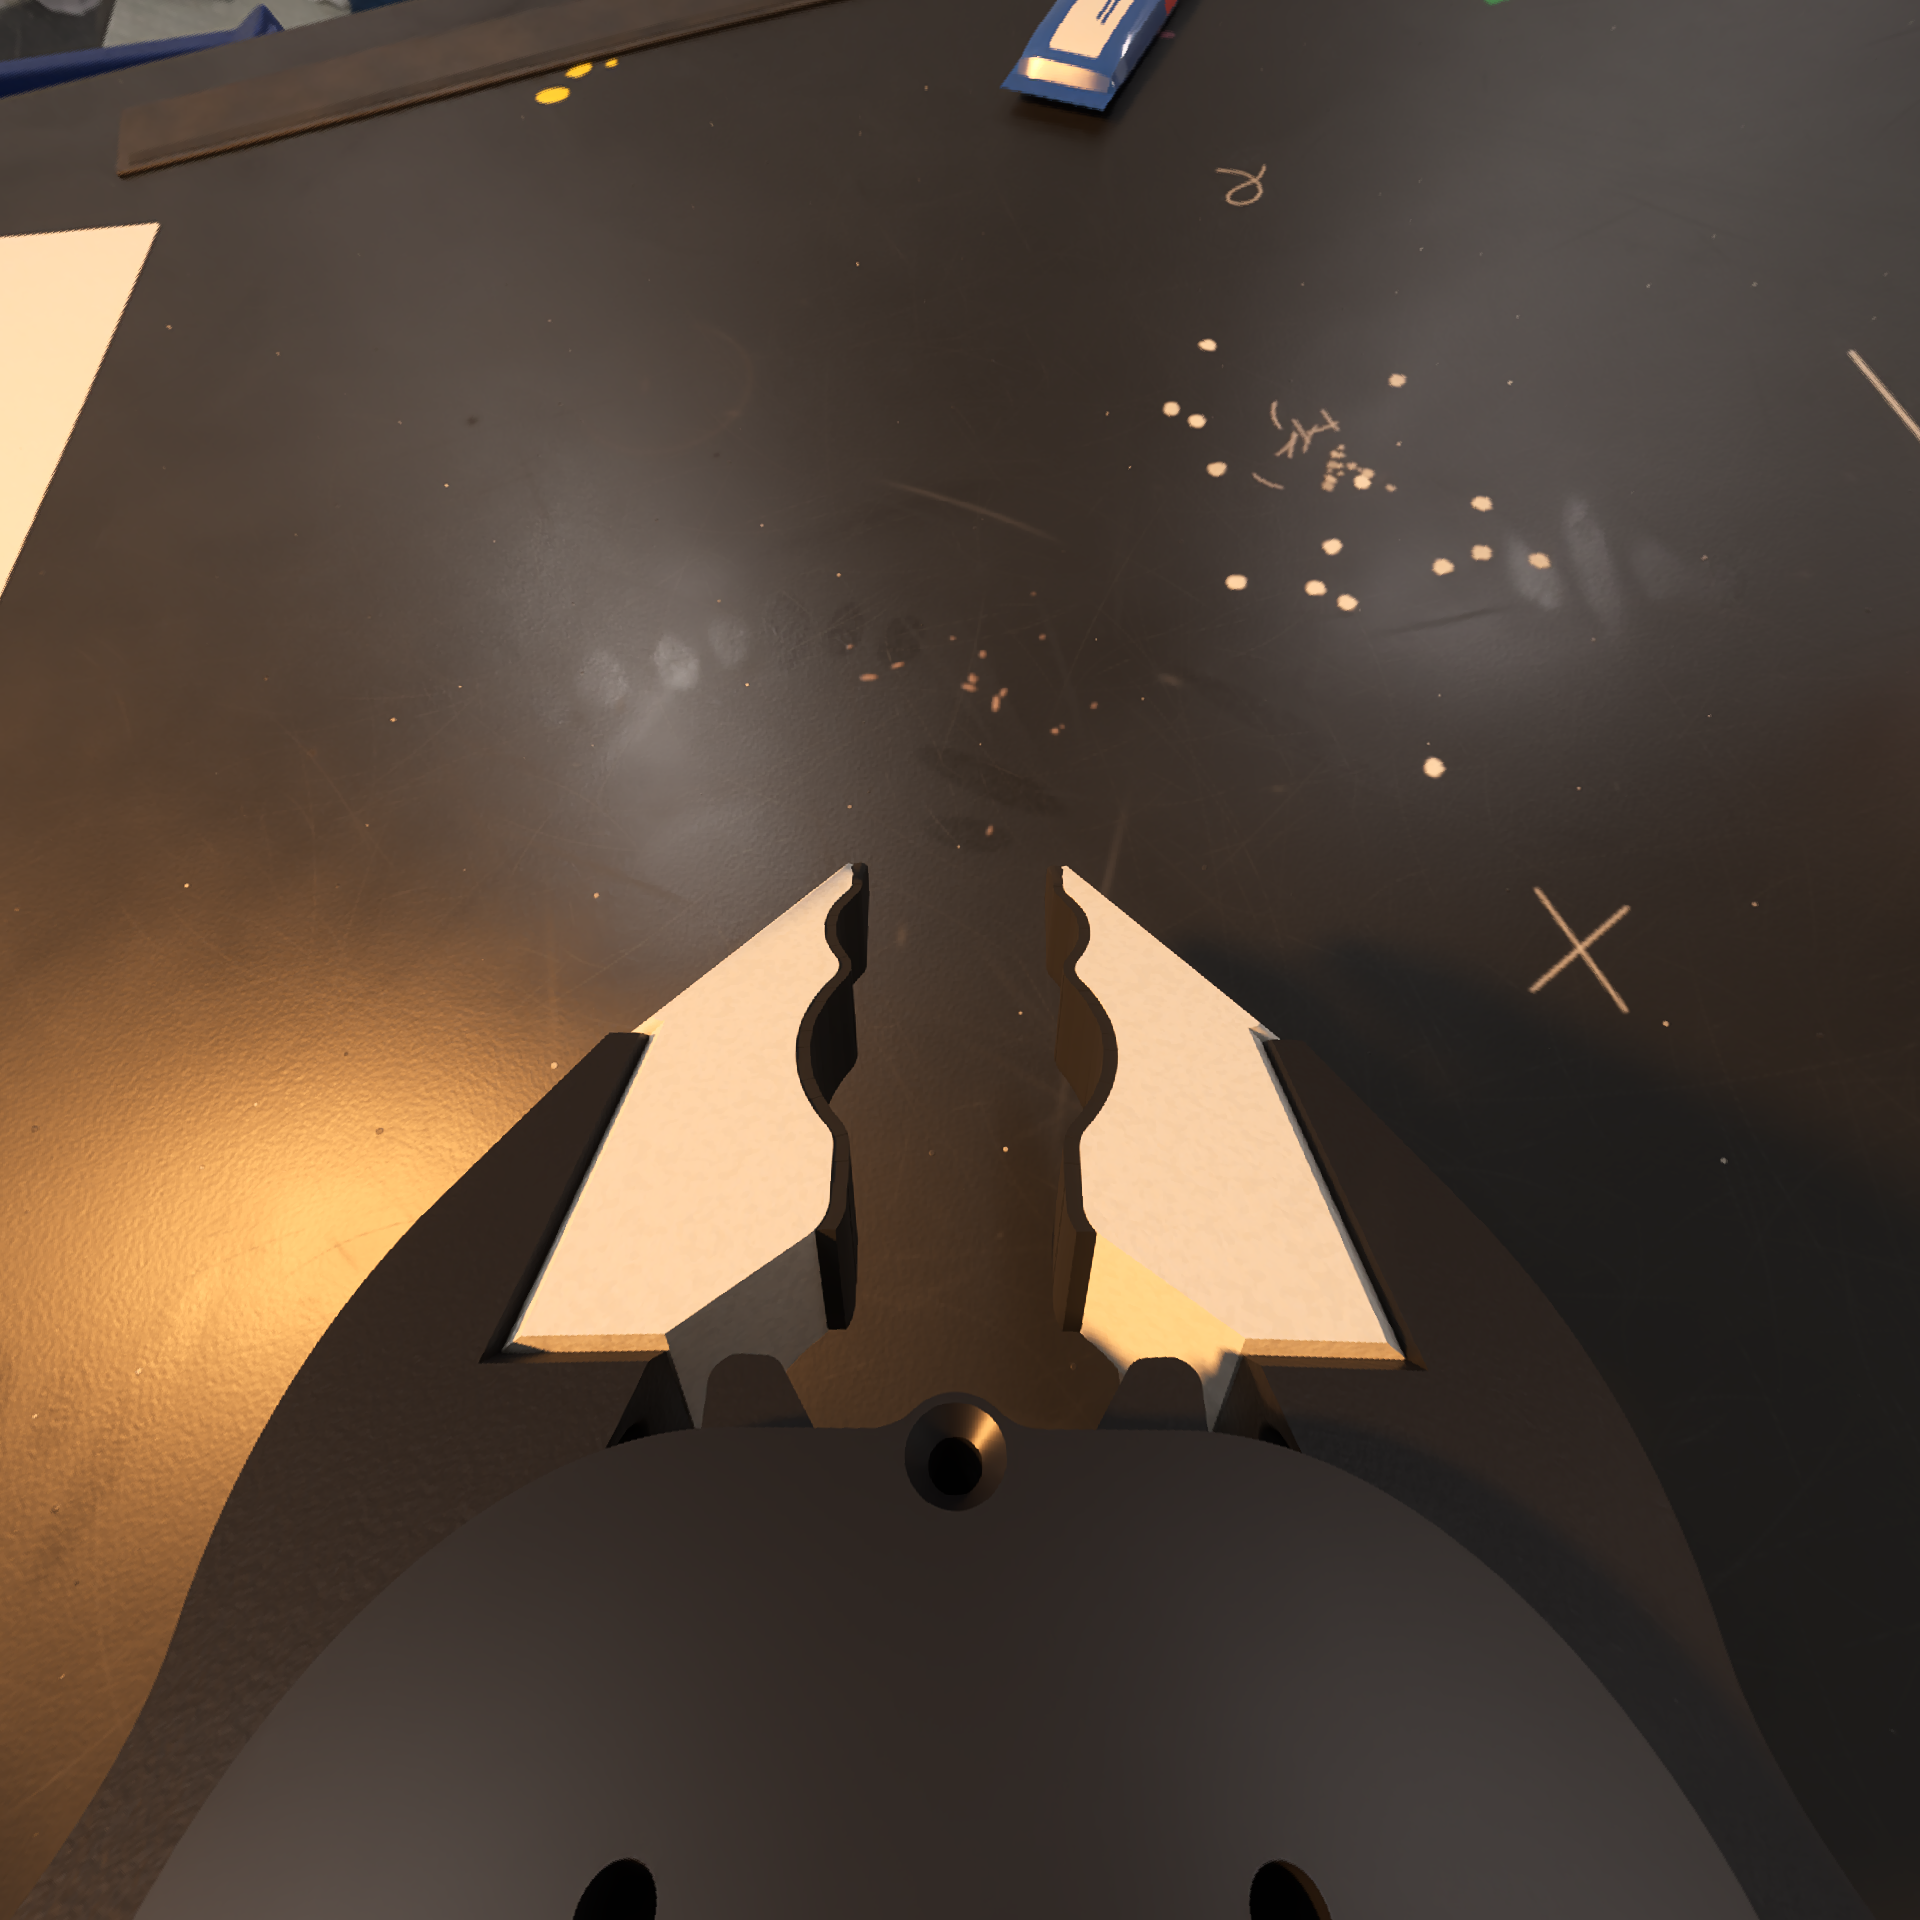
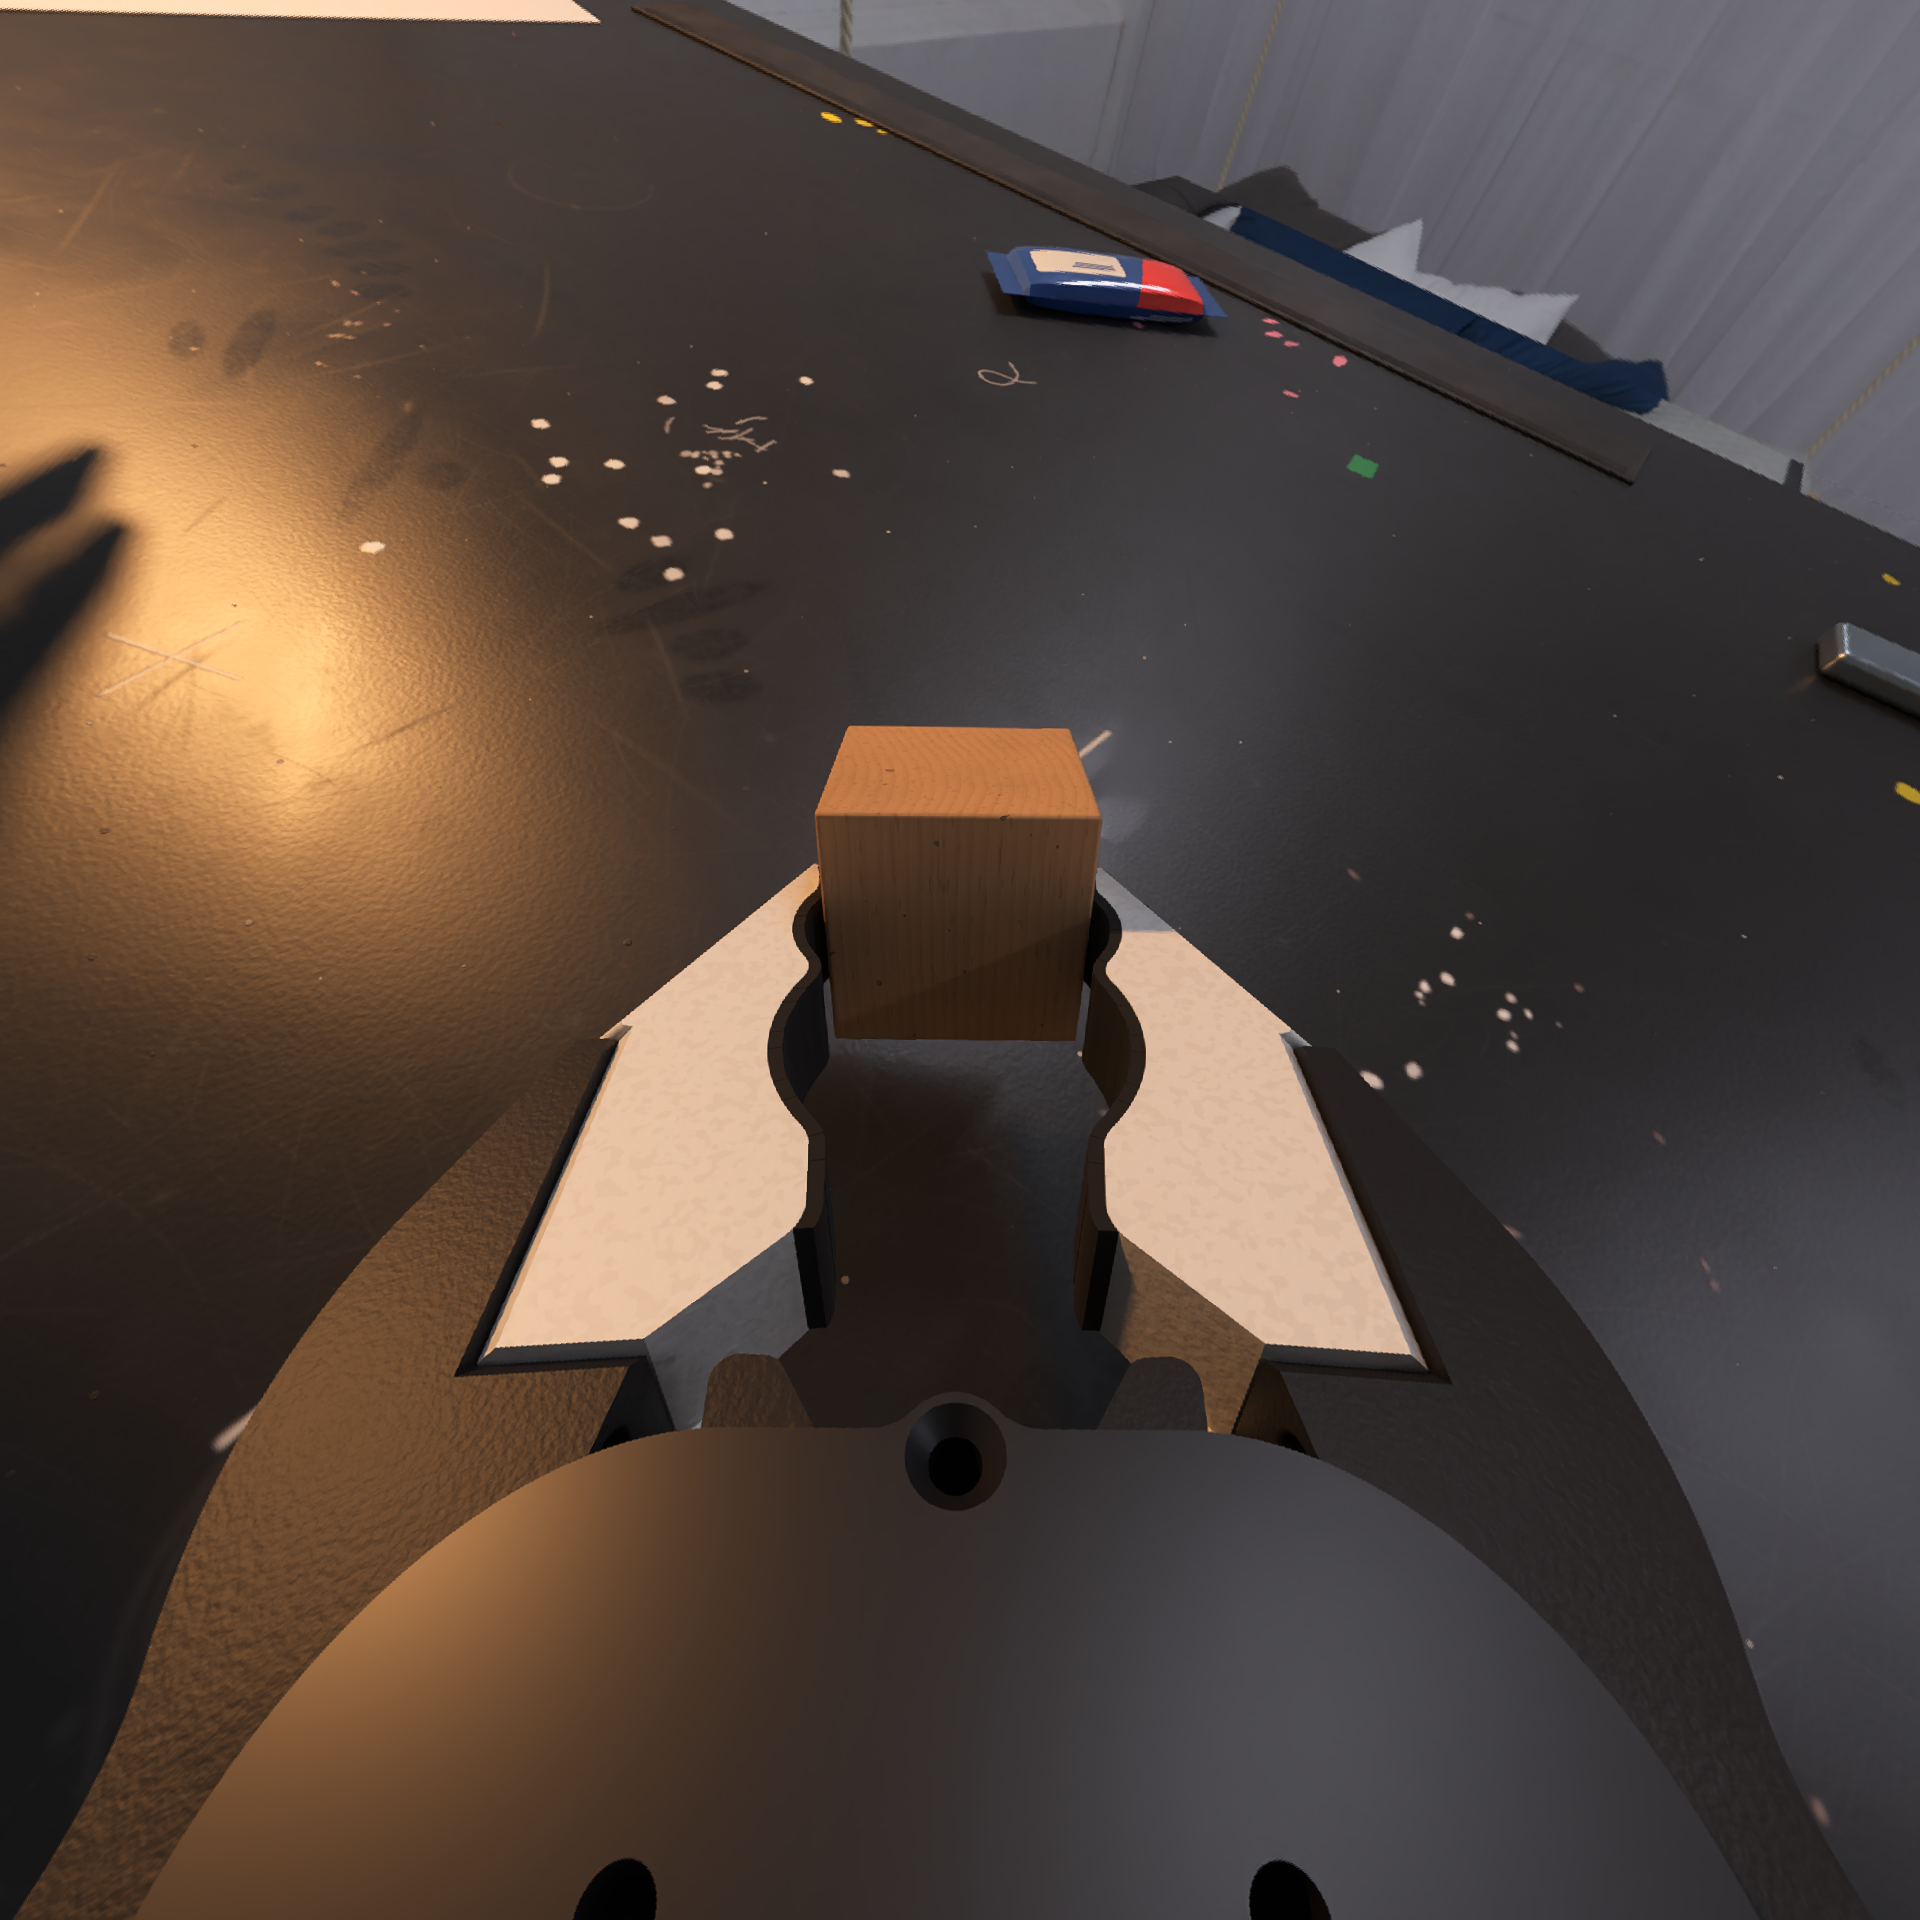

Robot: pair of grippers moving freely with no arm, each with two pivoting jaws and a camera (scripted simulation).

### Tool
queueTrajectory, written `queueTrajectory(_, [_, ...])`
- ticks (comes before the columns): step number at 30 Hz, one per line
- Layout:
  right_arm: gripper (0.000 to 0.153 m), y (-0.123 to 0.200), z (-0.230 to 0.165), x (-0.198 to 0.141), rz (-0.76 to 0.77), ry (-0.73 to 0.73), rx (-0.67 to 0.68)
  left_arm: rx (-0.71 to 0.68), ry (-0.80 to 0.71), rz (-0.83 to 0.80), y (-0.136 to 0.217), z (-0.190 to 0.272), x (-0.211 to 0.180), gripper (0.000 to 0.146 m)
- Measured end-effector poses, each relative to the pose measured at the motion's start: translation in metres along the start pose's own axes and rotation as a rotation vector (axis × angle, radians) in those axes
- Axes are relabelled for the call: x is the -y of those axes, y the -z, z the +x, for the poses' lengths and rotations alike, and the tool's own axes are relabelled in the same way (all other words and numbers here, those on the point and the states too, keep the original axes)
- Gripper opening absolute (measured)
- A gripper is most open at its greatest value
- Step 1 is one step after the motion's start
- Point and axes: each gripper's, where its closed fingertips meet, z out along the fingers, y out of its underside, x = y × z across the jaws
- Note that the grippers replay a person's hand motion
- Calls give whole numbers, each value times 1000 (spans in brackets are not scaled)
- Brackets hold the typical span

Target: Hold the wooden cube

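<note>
The wooden cube (image 2: 956,810) is a light brown block, seen only in the right wrist view. It sits between the tips of my right gripper (image 2: 958,894), whose jaws press on its left and right faces over the dark table (image 2: 416,935). I cannot tell whether the cube touches the table. My left gripper (image 1: 961,873) is open and empty, with a wide gap between its pale fingers (image 1: 727,1122), above the bare dark table (image 1: 520,520). The cube does not show in the left wrist view.
A blue and red packet (image 2: 1107,283) lies far ahead near the table's back edge; it also shows in the left wrist view (image 1: 1081,52). A metal bar (image 2: 1870,665) lies at the right. A dark strip (image 2: 1143,239) runs along the back edge. A white sheet (image 1: 62,364) lies left.
</note>
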Motion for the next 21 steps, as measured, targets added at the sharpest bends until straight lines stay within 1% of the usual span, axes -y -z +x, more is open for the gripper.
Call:
queueTrajectory(3, [47,0,0,0,0,1,-1,1,0,-9,0,1,-1,35])
queueTrajectory(6, [47,0,0,0,1,-4,0,-11,8,8,1,3,2,31])
queueTrajectory(12, [47,0,0,0,-1,1,2,71,37,-12,2,-1,4,40])
queueTrajectory(16, [47,0,0,0,-1,-1,2,52,37,5,3,5,8,44])
queueTrajectory(21, [47,0,0,-1,-1,-2,1,74,20,10,3,5,11,42])
